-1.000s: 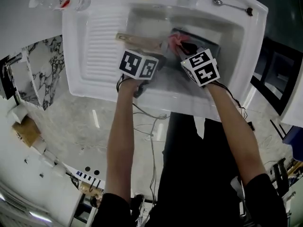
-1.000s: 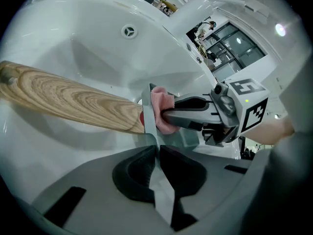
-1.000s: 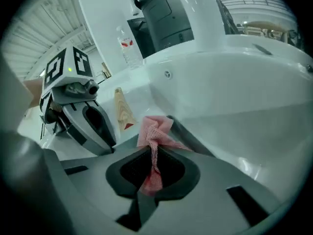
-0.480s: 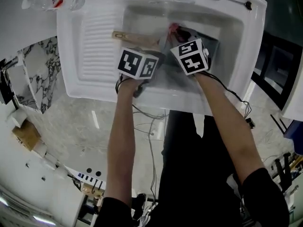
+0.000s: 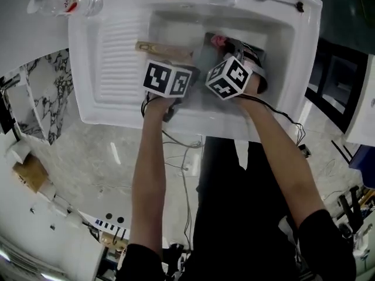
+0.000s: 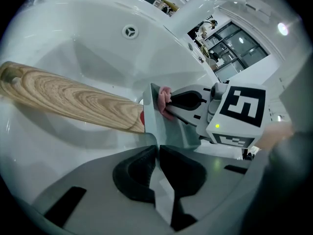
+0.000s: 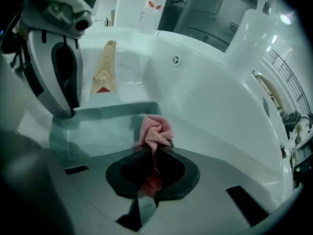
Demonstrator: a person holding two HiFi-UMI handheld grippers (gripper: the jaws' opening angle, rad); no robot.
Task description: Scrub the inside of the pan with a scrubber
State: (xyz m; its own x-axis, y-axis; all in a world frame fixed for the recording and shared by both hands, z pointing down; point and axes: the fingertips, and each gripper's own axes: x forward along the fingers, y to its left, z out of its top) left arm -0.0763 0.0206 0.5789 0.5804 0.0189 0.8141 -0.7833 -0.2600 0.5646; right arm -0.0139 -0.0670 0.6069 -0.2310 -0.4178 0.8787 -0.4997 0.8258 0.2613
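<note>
Both forearms reach forward into the white sink (image 5: 117,51), side by side. The left gripper (image 6: 157,165) has its jaws clamped on the thin rim of the grey pan (image 6: 168,131), just beside the wooden handle (image 6: 68,99). The right gripper (image 7: 152,168), rolled at a tilt, pinches the pink scrubber (image 7: 155,131), which sits at the pan's inside.

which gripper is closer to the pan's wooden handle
Left. The left gripper clamps the pan beside the wooden handle; the right gripper holds the scrubber farther inside the pan.
</note>
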